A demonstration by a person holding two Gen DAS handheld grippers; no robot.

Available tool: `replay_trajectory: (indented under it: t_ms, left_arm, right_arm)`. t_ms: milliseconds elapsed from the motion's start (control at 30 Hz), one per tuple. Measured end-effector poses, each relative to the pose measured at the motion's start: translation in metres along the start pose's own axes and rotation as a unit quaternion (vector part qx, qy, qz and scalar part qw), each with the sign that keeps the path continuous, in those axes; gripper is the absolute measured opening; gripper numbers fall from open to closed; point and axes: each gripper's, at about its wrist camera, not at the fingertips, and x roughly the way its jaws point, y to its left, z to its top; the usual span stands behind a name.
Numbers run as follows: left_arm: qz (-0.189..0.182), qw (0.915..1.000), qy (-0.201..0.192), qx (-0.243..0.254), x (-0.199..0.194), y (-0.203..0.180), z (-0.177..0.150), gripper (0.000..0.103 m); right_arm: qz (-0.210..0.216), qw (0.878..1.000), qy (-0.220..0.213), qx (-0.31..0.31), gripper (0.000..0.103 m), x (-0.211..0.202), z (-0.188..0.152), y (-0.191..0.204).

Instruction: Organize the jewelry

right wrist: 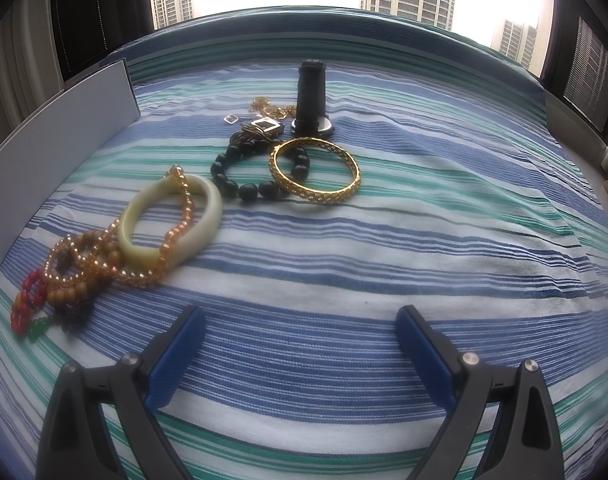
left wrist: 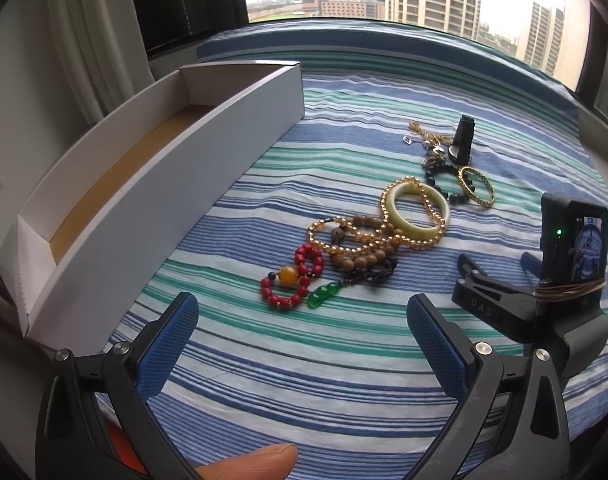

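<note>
Jewelry lies in a loose row on the striped cloth [left wrist: 304,360]. A red bead bracelet [left wrist: 293,276] with a green pendant [left wrist: 324,294] is nearest my left gripper [left wrist: 299,316], which is open just short of it. Beyond lie brown wooden beads [left wrist: 364,258], an amber bead string [left wrist: 336,240], a pale jade bangle [left wrist: 418,212], black beads [right wrist: 239,184], a gold bangle [right wrist: 316,174] and a black watch [right wrist: 312,96]. My right gripper [right wrist: 299,328] is open over bare cloth [right wrist: 344,264], well short of the gold bangle. The empty white box [left wrist: 155,184] stands at the left.
The right gripper's body with its camera [left wrist: 572,248] rests at the right in the left wrist view. A fingertip [left wrist: 247,462] shows at the bottom edge. A small silver ring piece [right wrist: 231,120] and gold chain bits [right wrist: 271,110] lie near the watch. A window is behind.
</note>
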Motion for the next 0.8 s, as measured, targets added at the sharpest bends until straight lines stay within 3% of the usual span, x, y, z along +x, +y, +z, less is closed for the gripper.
replay_trajectory:
  t_ms: [800]
  left_arm:
    - [-0.002, 1.0000, -0.005, -0.002, -0.0017, 0.0007, 0.0013, 0.103]
  right_arm:
    - [0.000, 1.000, 0.000, 0.000, 0.098, -0.0003, 0.0004, -0.0003]
